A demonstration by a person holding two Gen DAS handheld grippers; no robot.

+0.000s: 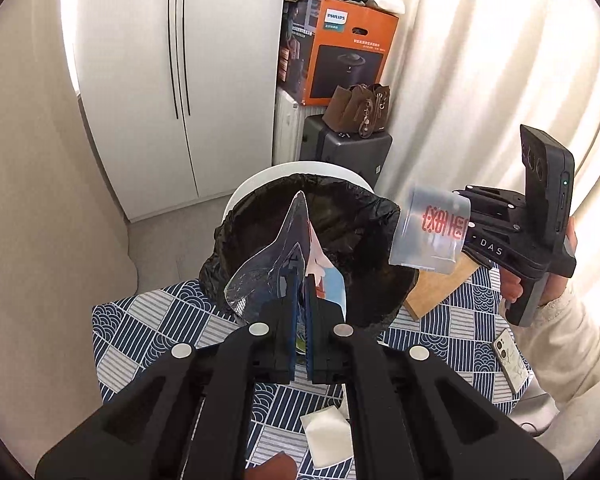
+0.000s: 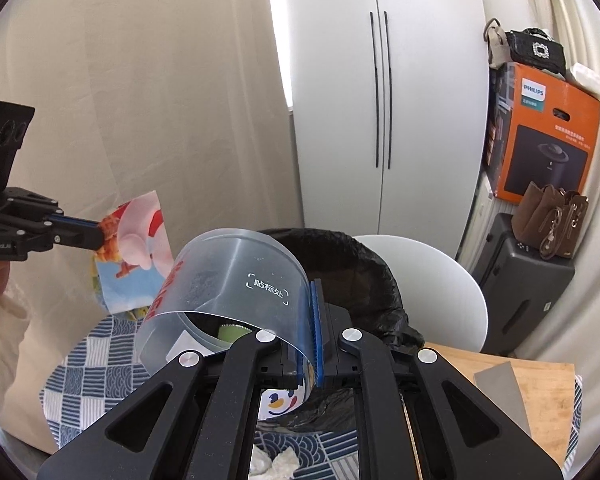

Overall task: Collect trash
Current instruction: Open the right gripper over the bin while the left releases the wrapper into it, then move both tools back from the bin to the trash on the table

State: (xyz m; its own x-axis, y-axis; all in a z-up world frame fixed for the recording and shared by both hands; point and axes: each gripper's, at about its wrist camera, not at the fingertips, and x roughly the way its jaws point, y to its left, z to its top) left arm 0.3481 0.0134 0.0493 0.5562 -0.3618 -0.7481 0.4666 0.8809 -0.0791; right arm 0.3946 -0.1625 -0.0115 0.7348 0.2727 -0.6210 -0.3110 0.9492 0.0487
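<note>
Holding trash over the bin (image 1: 260, 216) with both grippers. Left gripper (image 1: 299, 320) is clamped on a snack wrapper (image 1: 284, 248), foil side and printed side both showing, fingers pinched tight on its lower edge. Wrapper stands upright above the near rim of the black bin liner. Right gripper (image 2: 315, 320) is clamped on the wall of a clear plastic cup (image 2: 228, 280) with red print; blue pads (image 2: 318, 312) squeeze the cup wall between them. Cup lies tilted on its side, mouth toward the camera, above the bin's near-left rim. Bin sits at the far edge of the table with the blue patterned cloth (image 1: 148, 320). Wood board (image 2: 540, 384) lies right of the bin, phone (image 1: 510, 360) near-right on the cloth. Crumpled tissue (image 2: 276, 464) and a white paper scrap (image 1: 328, 436) sit on the cloth near the camera, apart from the bin.
</note>
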